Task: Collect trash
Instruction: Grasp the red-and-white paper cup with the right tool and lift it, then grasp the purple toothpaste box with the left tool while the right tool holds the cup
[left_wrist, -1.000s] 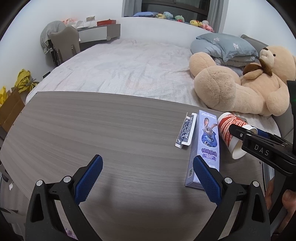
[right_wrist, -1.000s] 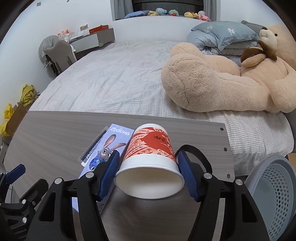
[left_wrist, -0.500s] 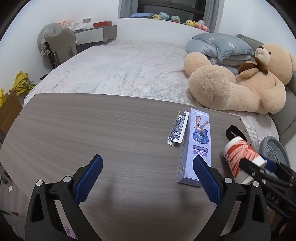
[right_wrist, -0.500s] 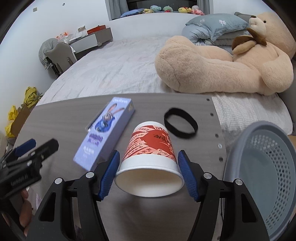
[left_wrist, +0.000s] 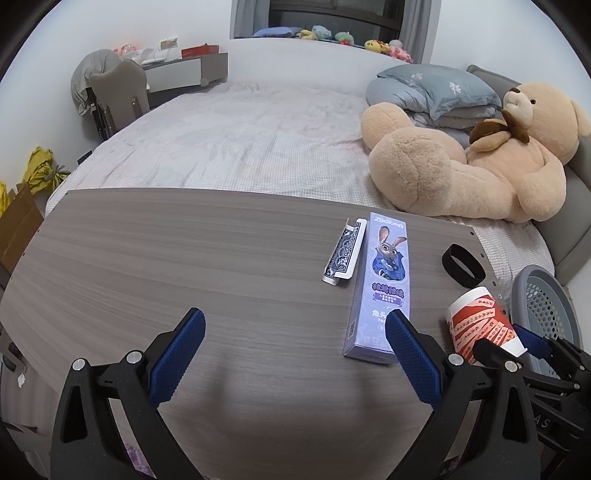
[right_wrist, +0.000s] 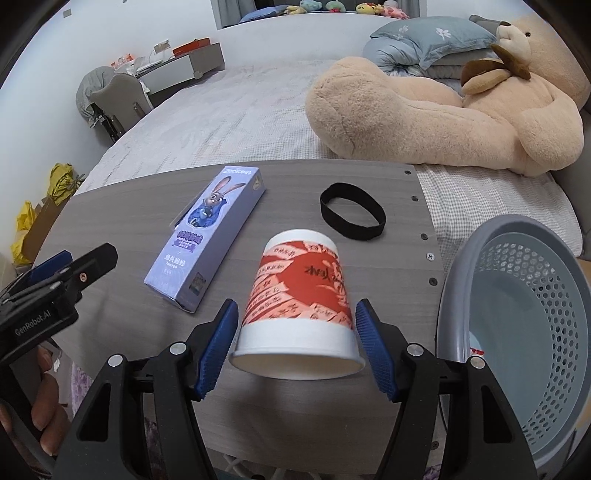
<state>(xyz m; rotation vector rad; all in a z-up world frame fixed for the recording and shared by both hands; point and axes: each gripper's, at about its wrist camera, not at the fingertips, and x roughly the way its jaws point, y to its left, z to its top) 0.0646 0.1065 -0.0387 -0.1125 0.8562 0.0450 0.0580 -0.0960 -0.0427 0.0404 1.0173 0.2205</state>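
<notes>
Your right gripper (right_wrist: 295, 339) clamps a tapered red-printed paper cup (right_wrist: 300, 295) near the woodgrain table's (left_wrist: 184, 266) right edge; your left gripper (left_wrist: 295, 354) gapes wide, empty.

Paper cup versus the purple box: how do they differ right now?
The paper cup is round, red and white, and held tipped between the right tongs; the purple box is long, flat, with a rabbit picture, lying free on the table. The cup is nearer the gray basket. Both are still outside it.
</notes>
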